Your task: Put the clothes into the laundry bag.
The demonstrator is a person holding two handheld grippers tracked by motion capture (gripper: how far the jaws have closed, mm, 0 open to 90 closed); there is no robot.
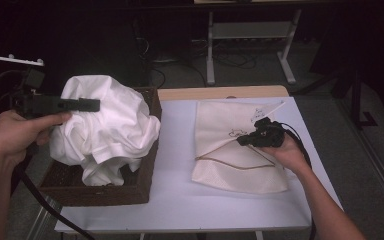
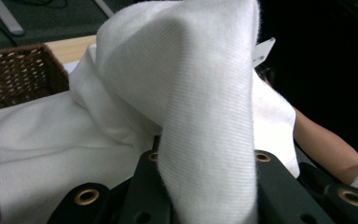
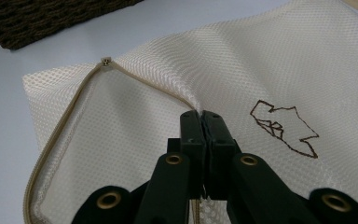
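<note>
I am holding a white garment [image 1: 105, 125] bunched over the wicker basket [image 1: 145, 185] at the left of the surface [image 1: 180, 200], my left gripper [image 1: 87, 104] with its fingers pinching a fold of it. My right gripper [image 1: 245, 141], fingers pressed together on the zipper edge, is lifting the mouth of the mesh laundry bag [image 1: 230, 170] lying flat at the right. The bag is sitting to the right of the garment, its opening facing left toward the basket, so I judge the left hand is the one carrying across.
</note>
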